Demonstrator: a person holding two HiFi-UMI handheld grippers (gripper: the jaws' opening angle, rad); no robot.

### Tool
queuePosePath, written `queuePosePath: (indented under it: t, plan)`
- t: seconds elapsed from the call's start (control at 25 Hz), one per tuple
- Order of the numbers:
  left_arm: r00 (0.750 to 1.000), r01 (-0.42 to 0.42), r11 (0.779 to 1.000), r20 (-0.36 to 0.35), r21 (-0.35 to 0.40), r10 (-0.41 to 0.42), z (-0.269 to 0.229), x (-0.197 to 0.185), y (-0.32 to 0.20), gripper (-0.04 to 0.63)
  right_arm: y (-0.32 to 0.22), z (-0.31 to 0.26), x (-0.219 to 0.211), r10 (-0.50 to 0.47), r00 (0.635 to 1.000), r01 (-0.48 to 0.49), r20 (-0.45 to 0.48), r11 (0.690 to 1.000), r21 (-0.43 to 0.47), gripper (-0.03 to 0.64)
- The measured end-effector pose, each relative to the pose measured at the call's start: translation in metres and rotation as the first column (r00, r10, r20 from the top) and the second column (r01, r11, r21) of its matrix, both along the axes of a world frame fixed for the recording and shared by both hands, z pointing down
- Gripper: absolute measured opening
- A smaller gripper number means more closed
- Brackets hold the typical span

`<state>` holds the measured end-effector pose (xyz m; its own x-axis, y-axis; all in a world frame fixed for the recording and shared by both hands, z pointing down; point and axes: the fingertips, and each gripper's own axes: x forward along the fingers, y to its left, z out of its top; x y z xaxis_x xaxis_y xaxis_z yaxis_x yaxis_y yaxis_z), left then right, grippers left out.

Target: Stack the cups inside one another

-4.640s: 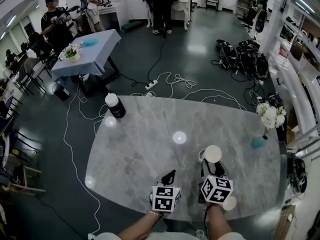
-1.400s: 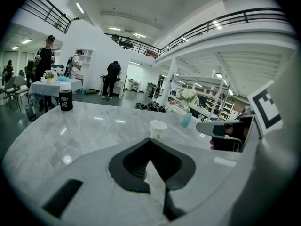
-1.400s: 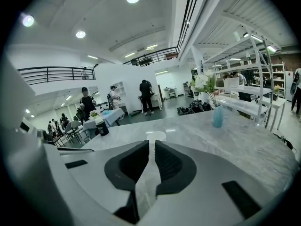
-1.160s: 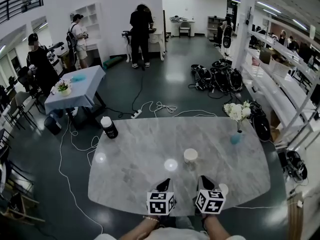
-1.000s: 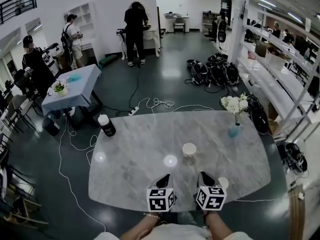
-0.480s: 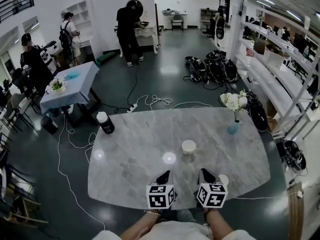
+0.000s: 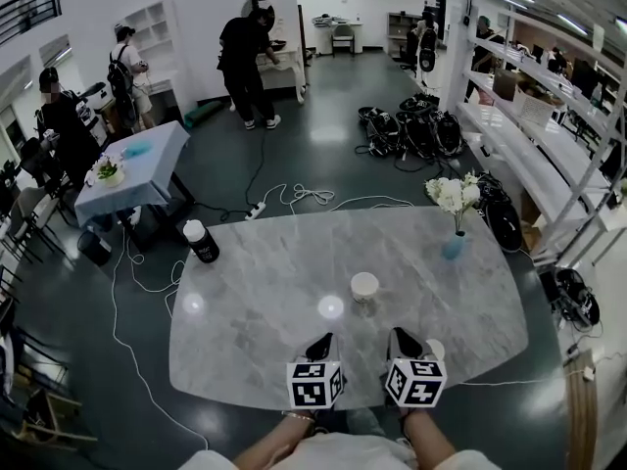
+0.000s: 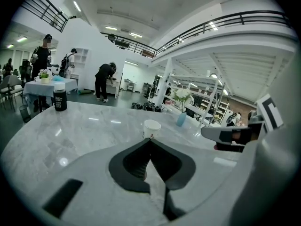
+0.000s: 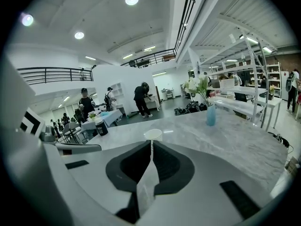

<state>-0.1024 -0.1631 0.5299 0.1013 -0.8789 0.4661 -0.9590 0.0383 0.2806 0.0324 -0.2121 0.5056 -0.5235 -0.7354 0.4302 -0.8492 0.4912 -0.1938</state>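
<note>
Head view: left tongs (image 7: 322,342) pressed closed, empty, over the counter's (image 7: 255,302) near edge. White cup (image 7: 364,285) upright mid-counter, ahead of both tongs. Right tongs (image 7: 400,339) closed, empty. Second cup (image 7: 435,350) just beside them, partly hidden behind their marker cube.
</note>
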Motion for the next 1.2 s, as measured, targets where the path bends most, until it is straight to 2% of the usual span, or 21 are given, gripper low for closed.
queuePosePath:
  t: [0.4,0.8,1.2]
  plan:
    - [0.99,-0.14,0.99,-0.001,-0.015,0.14,0.002,0.055,-0.012,-0.006,0.003,-0.003,0.057,0.118,0.993,-0.118,-0.013,0.993,0.017,0.02]
    - [0.958,-0.288,0.957,-0.007,-0.024,0.288,0.007,0.119,-0.02,-0.006,0.018,0.001,0.122,0.248,0.969,-0.248,-0.008,0.969,0.007,0.02]
    - [0.932,-0.362,0.931,-0.022,-0.056,0.361,0.024,0.154,-0.014,-0.006,0.038,0.018,0.158,0.32,0.947,-0.321,-0.016,0.946,-0.039,0.069]
